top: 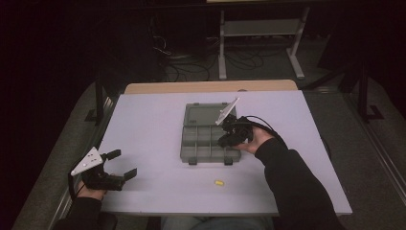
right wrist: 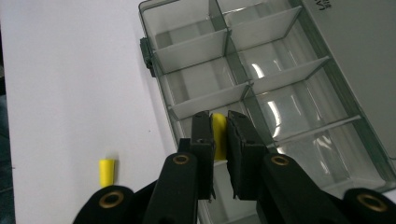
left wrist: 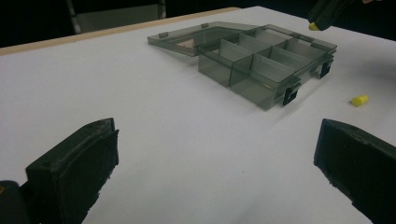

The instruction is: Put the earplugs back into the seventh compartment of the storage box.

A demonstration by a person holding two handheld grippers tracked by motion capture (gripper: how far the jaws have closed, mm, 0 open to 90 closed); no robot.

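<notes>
This looks like a lab or test room, kept dark. A plain white table [top: 158, 124] stands in the middle on a grey carpet floor [top: 364, 158]. Behind the table, loose black cables [top: 191, 64] lie on the floor. Also behind the table, to the right of the cables, stands a white metal frame [top: 261, 28] with a low shelf.

Items on the white table [top: 143, 124], by count. One clear grey compartment box [top: 198, 139] with its lid open flat. Its two black front latches [left wrist: 290, 94] are visible in the left gripper view. Two small yellow pieces: one yellow piece [top: 219, 183] lying loose on the table, one yellow piece [right wrist: 218, 135] clamped between jaws. Two hand-held grippers: left gripper [top: 122, 164], right gripper [right wrist: 219, 133].
</notes>
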